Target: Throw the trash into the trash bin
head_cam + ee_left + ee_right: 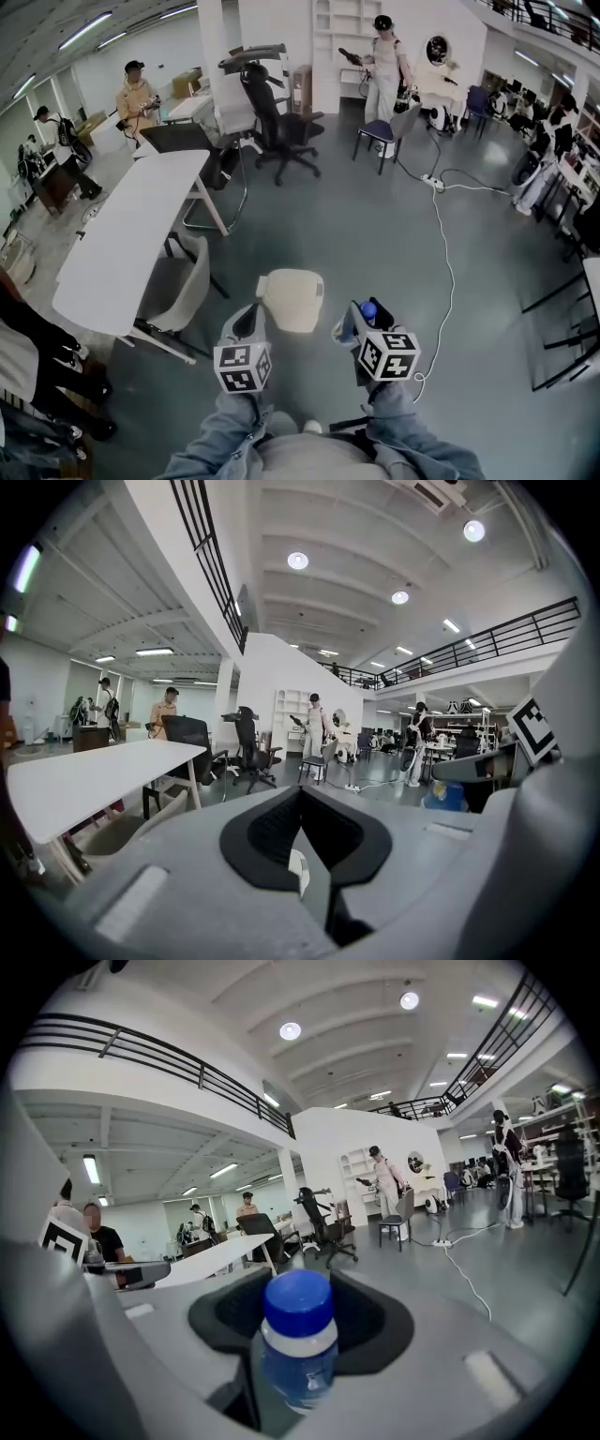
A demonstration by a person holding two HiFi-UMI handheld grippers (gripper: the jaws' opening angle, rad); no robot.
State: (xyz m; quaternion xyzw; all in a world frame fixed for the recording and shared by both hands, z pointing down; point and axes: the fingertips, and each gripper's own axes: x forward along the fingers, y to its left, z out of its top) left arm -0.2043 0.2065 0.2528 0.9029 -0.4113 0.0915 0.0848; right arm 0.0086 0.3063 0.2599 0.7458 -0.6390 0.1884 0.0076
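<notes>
Head view: grey floor [356, 234], white table [131, 234].

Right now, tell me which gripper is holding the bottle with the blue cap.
The right gripper: the blue-capped bottle stands between its jaws. The left gripper pinches only a small white scrap.

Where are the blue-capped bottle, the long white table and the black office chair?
blue-capped bottle [298, 1305], right gripper view, on its blue cap.
long white table [131, 234], head view, on its bare top.
black office chair [267, 103], head view, on its backrest.
</notes>
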